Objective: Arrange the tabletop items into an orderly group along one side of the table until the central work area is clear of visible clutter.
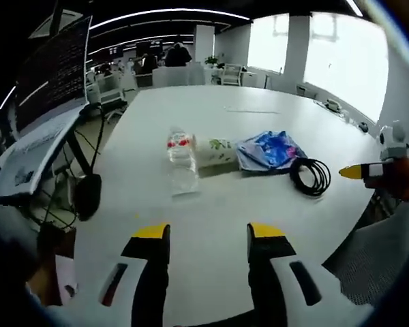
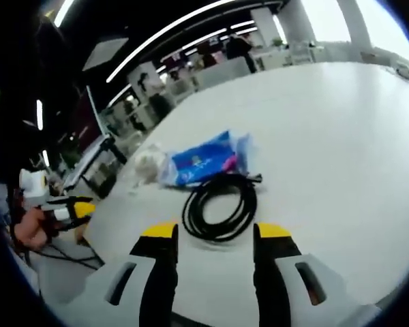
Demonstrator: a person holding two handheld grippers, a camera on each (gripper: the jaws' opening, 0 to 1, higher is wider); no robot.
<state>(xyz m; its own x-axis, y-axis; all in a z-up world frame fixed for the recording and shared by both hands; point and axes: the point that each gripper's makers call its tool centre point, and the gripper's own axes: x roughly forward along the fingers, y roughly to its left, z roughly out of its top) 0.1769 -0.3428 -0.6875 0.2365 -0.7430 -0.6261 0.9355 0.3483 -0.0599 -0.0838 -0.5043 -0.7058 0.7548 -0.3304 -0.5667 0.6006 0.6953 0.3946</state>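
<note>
Nearest the left gripper (image 1: 208,235), bare white table (image 1: 211,204) is showing between its two yellow-tipped jaws, which are standing apart and holding nothing. Just beyond, a clear plastic bottle (image 1: 180,158) is lying on its side, touching or nearly touching a pale tissue pack (image 1: 215,152). Next along the same row, a blue plastic bag (image 1: 271,150) is slumping flat, and a coil of black cable (image 1: 311,174) is lying just beside it.

Over on the right gripper (image 2: 217,235), the jaws are likewise standing apart and empty, and the cable coil (image 2: 220,204) is sitting directly ahead of them, close to the tips, with the blue bag (image 2: 206,159) behind it.

All four things are looking light. The bottle is looking nearly empty, smooth and round, so it is likely to roll or squirt free; gripping across its middle seems safest. The cable is floppy and may uncoil, so pinching several loops together at one side should keep it bundled. The bag is soft and crinkly; taking it by a bunched edge seems best. The tissue pack is squashy and should tolerate a grip across its short side.
</note>
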